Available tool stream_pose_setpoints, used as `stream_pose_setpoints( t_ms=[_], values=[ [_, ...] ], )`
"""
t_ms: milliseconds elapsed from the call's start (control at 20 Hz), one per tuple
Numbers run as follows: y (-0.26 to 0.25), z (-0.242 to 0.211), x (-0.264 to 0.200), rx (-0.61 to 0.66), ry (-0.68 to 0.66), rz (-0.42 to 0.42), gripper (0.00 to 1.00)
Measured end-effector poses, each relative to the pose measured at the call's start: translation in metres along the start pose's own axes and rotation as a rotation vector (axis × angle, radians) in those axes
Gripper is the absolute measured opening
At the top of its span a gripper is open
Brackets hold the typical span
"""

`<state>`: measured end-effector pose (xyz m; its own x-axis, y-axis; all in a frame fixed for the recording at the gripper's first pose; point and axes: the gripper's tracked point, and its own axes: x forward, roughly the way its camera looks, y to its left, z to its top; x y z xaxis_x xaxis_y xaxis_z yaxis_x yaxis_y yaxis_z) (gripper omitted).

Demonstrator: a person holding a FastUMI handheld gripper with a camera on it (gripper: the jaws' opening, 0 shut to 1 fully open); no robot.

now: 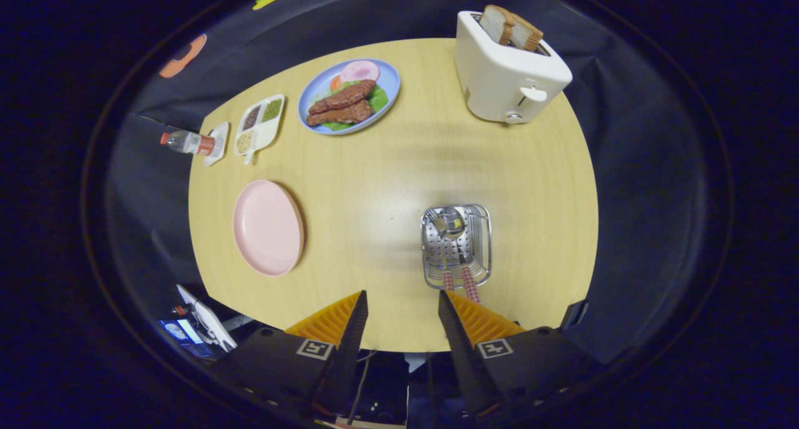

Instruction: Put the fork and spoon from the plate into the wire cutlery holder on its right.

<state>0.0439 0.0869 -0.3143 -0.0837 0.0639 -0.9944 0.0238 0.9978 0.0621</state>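
Spread apart and gripping nothing, the claw (402, 304) was held high above the near edge of the table (399, 167), looking down on it; its two ridged, wedge-shaped fingers (334, 320) were seen with bare wood between them. Just ahead of the right finger, near the table's near right part, the wire holder (457, 245) was seen, a shiny box of thin rods with a perforated metal floor. The fork (444, 254) and spoon (457, 245) were found inside it, metal heads down and checked handles sticking up and leaning toward the claw, side by side. A round, smooth pink plate (267, 227) was left bare near the left edge, well apart from the holder. Along the far left edge a divided white tray (259, 125) of seeds and a small bottle (186, 142) lying on its side were placed. A blue plate (348, 96) of sausages, ham and greens was set near the far edge, and a glossy cream toaster (509, 73) with two bread slices (512, 28) standing in it was seen at the far right corner. The pale table showed a fine wood grain.
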Motion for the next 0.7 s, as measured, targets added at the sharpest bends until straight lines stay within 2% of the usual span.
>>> stream_pose_setpoints(
  t_ms=[100,250,550,700],
  values=[
    [0.012,-0.004,-0.005,-0.005,-0.046,0.0,0.83],
    [0.031,-0.005,-0.011,-0.036,-0.129,-0.016,0.96],
    [0.077,-0.001,-0.042,-0.1,-0.388,-0.085,0.97],
    [0.106,-0.02,-0.065,-0.141,-0.468,-0.12,0.97]
  ],
)
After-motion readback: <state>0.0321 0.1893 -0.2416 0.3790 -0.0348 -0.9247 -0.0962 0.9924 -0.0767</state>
